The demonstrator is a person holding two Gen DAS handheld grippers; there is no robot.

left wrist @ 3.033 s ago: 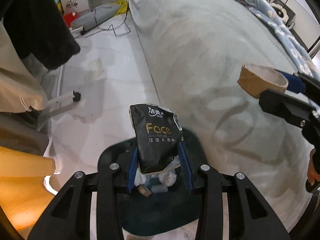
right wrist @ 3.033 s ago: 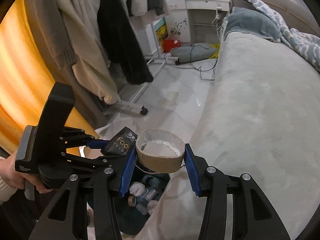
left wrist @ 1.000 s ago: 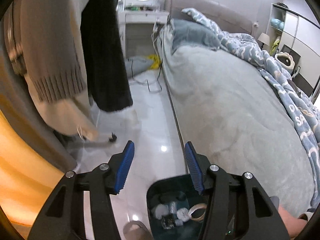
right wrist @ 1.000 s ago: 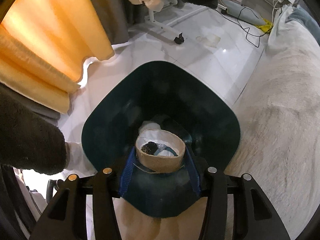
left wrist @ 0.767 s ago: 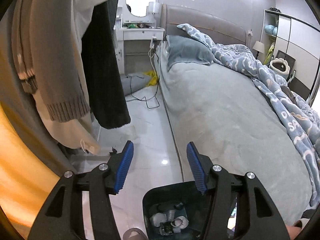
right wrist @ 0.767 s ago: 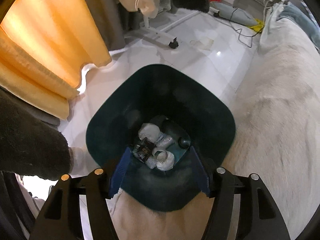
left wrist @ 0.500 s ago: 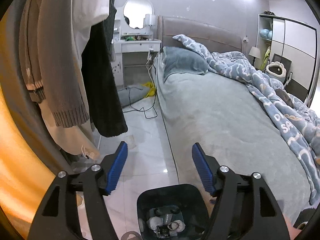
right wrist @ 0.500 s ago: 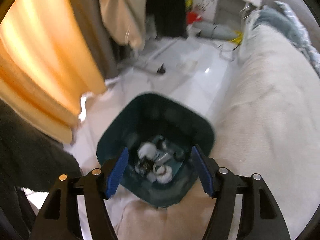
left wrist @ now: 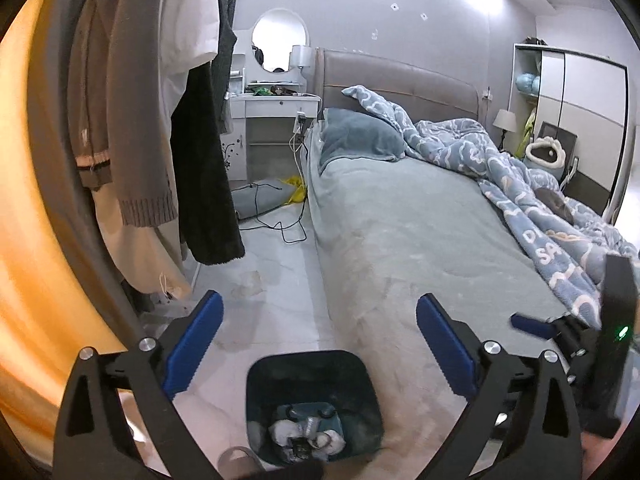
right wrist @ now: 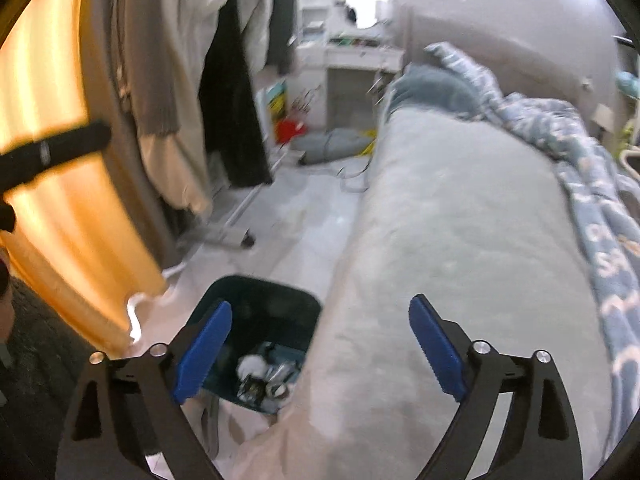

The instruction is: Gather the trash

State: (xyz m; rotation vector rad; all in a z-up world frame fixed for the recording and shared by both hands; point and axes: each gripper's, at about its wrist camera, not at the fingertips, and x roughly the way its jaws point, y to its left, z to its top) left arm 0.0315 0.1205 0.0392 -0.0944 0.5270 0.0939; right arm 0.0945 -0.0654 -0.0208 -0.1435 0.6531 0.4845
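The left gripper (left wrist: 318, 344) hangs above the floor (left wrist: 272, 304) with its 2 blue-padded jaws spread wide and nothing between them. The right gripper (right wrist: 320, 350) is likewise wide apart and empty; in the left view it shows at the right edge (left wrist: 560, 332), over the bed (left wrist: 420, 232).

The bin (left wrist: 280, 372) stands on the floor, touching the bed's side, low in both views (right wrist: 276, 308). The trash (left wrist: 306, 438) lies at the bottom of the bin: white crumpled wads, a small dark packet and other bits too small to tell apart. The right view is blurred, yet the same heap shows there (right wrist: 264, 376).

Clothes (left wrist: 132, 128) hang at the left beside an orange curtain (left wrist: 28, 264). A blue quilt (left wrist: 540, 208) is bunched along the bed's far side.
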